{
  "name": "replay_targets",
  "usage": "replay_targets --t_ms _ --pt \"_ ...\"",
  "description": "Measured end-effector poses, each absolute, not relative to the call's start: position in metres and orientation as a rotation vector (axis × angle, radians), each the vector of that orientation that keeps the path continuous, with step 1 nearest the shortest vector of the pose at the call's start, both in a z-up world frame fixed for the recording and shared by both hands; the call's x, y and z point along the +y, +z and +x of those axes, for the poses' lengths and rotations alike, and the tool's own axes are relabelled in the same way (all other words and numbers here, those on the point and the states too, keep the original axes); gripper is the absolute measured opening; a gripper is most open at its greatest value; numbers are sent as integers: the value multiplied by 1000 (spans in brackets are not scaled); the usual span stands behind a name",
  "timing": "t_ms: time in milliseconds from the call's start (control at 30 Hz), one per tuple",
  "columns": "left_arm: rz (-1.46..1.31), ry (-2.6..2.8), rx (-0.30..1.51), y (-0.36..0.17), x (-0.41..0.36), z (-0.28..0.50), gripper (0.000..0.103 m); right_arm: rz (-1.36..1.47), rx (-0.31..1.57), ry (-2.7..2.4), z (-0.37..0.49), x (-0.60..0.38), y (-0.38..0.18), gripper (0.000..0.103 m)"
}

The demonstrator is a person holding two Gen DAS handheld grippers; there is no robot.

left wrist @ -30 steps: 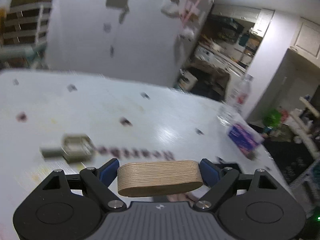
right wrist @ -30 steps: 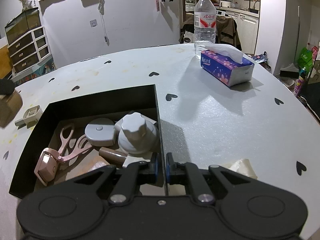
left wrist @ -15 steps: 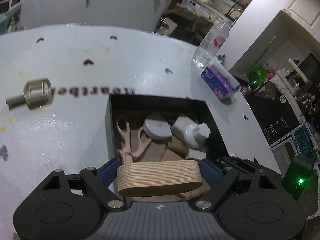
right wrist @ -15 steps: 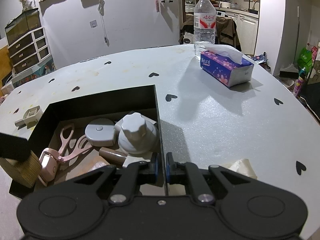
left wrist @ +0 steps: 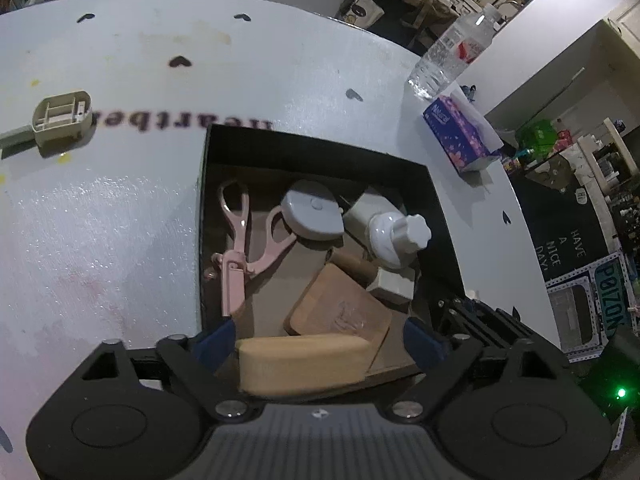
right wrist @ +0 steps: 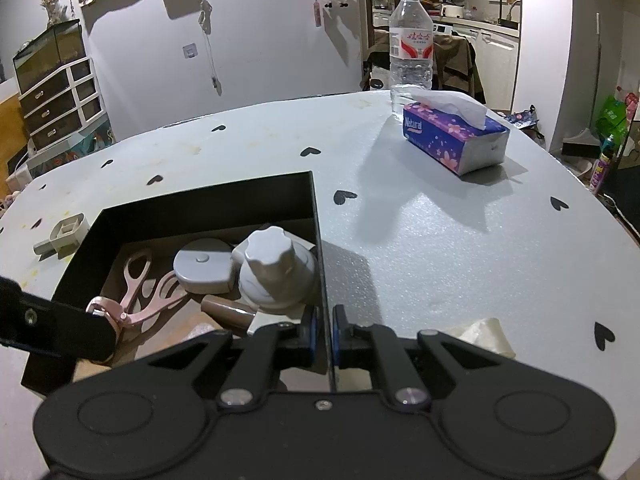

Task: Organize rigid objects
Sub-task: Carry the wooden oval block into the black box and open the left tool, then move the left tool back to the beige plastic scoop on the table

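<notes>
A black open box (left wrist: 320, 148) sits on the white table and holds pink scissors (left wrist: 236, 248), a grey round case (left wrist: 312, 210), a white bottle (left wrist: 394, 234) and a tan flat piece (left wrist: 340, 308). My left gripper (left wrist: 318, 340) hangs over the box's near end with its jaws spread; a wooden oval block (left wrist: 304, 364) lies between the fingers, no longer pinched at either end. My right gripper (right wrist: 323, 330) is shut on the box's right wall (right wrist: 318, 240). The left gripper's finger shows at the left of the right wrist view (right wrist: 52, 332).
A beige plastic part (left wrist: 60, 118) lies on the table left of the box; it also shows in the right wrist view (right wrist: 64, 234). A purple tissue pack (right wrist: 456, 136) and a water bottle (right wrist: 411, 44) stand at the far right. A crumpled white scrap (right wrist: 484, 334) lies near the right gripper.
My left gripper swung over the box and came down to its near end, then its jaws spread off the wooden block. My right gripper stayed shut on the box wall.
</notes>
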State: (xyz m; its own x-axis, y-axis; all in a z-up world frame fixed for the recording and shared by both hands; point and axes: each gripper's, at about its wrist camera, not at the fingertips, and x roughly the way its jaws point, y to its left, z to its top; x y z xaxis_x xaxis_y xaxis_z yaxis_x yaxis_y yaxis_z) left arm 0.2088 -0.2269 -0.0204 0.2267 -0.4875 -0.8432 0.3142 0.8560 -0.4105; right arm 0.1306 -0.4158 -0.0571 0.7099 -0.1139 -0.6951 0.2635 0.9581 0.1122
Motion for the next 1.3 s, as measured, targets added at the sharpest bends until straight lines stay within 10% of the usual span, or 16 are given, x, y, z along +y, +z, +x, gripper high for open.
replay_targets --t_ms 1300 --pt "-54 -496 883 17 -197 200 103 207 755 -212 131 -416 -57 8"
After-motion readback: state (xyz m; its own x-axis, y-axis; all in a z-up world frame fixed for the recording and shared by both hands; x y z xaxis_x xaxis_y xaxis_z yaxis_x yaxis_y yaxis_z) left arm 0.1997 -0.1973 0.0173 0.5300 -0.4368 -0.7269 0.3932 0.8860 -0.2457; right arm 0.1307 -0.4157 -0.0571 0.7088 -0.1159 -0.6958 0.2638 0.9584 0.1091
